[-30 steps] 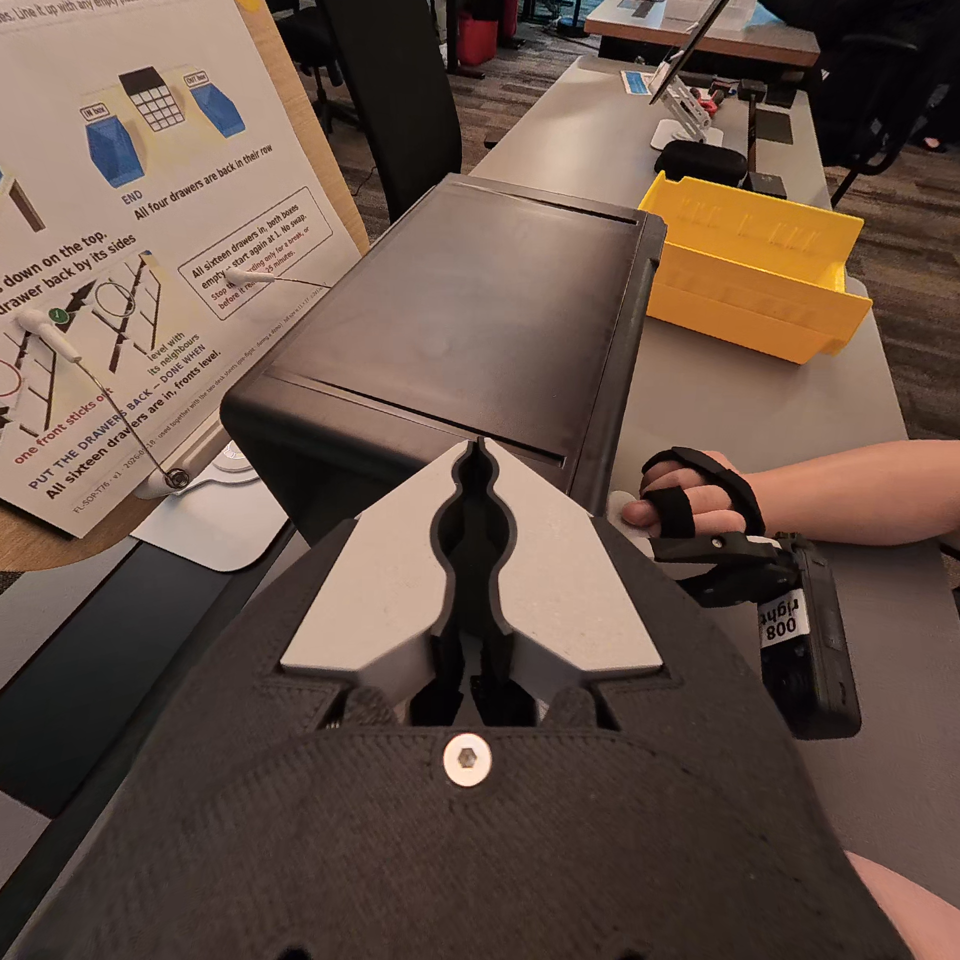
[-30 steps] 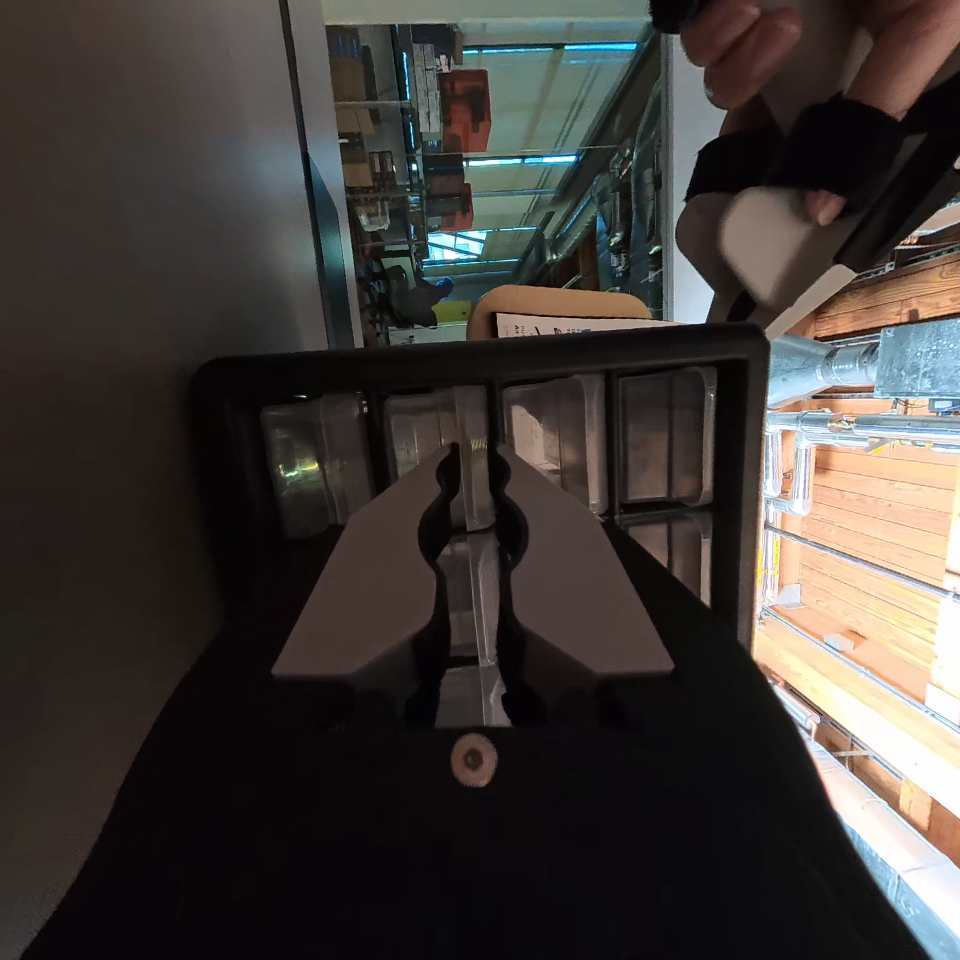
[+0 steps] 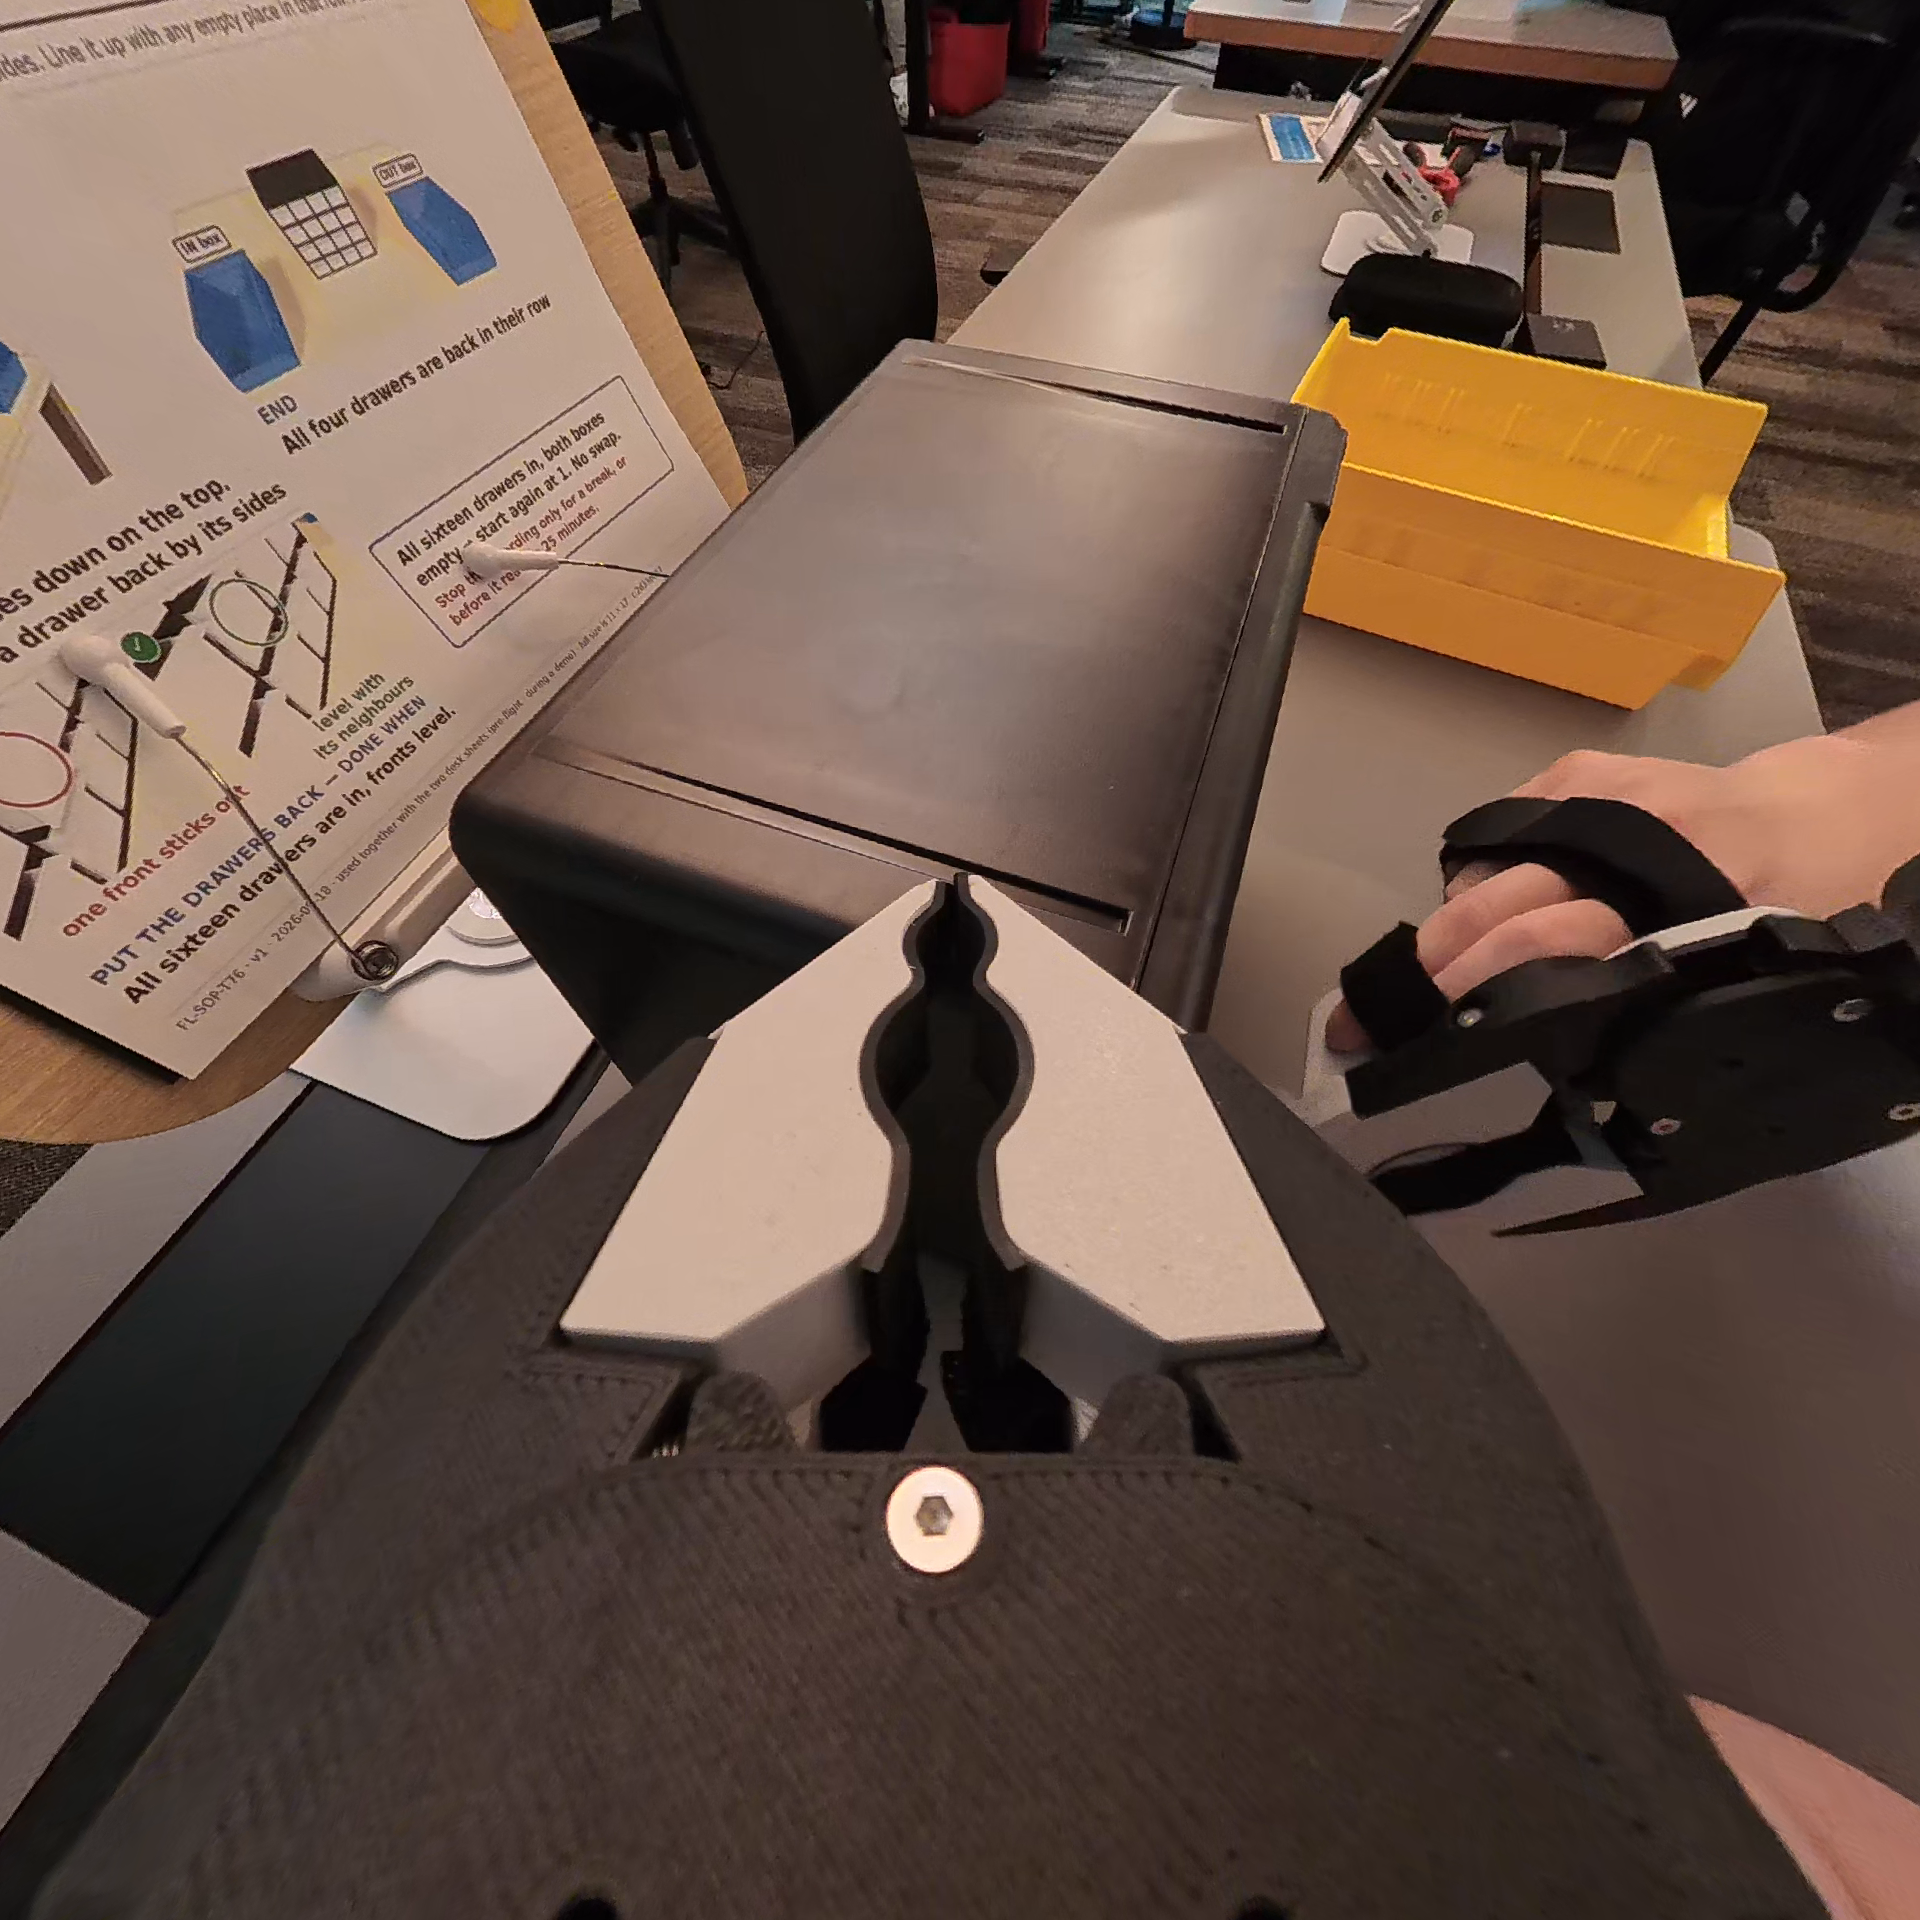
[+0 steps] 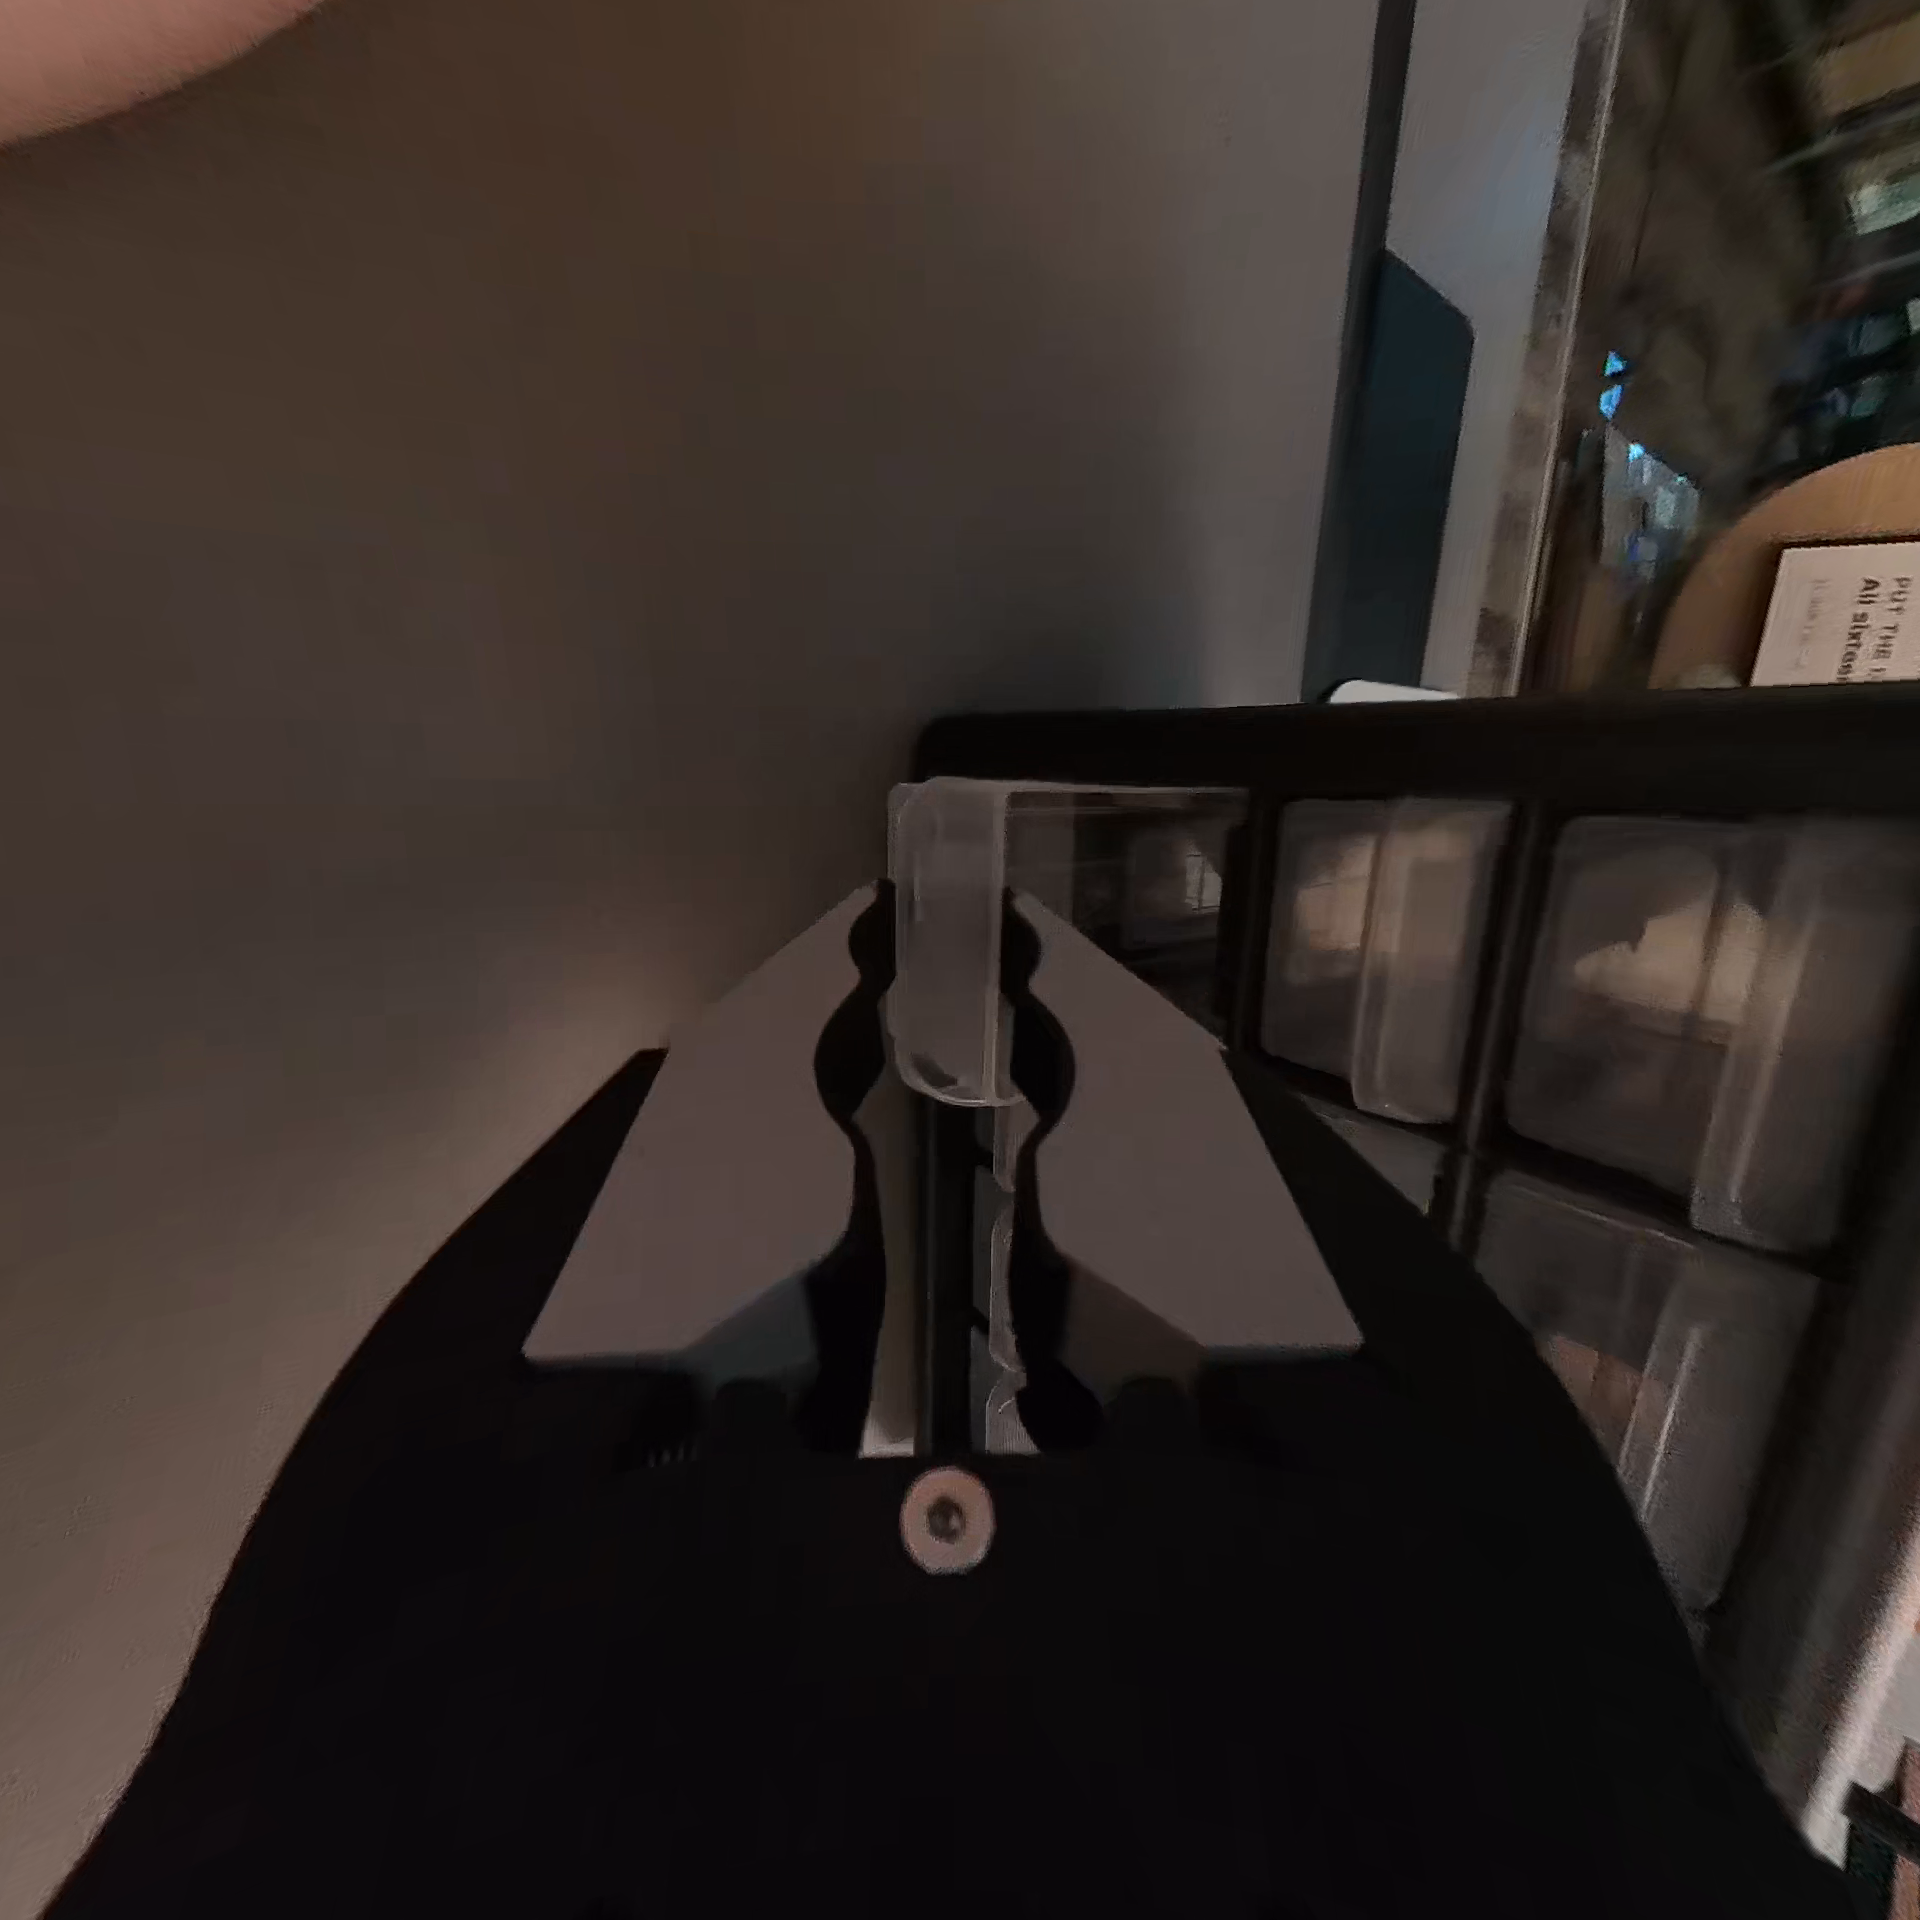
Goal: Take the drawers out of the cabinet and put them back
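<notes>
The black cabinet (image 3: pixel 935 623) stands on the grey table (image 3: pixel 1351 727). My left gripper (image 3: pixel 954 883) is shut and empty, at the front edge of the cabinet's top. The hand (image 3: pixel 1538 914) holding the right gripper is to the right of the cabinet's front. The right wrist view is rolled sideways. In it my right gripper (image 4: pixel 948 899) is shut on the handle (image 4: pixel 940 966) of a clear drawer (image 4: pixel 1122 831) at the end of a row. That drawer stands partly out of the cabinet frame (image 4: pixel 1455 748). Other clear drawers (image 4: pixel 1382 966) sit in their slots beside it.
A yellow bin (image 3: pixel 1527 520) lies on the table right of the cabinet. A printed sheet on a wooden board (image 3: pixel 260 468) leans at the left. A black case (image 3: pixel 1423 296) and a tablet stand (image 3: pixel 1392 197) are farther back. An office chair (image 3: pixel 810 208) stands behind the cabinet.
My right gripper has moved from a drawer in the middle of the row to the end drawer, which now stands out from the front. The left gripper has stayed put.
</notes>
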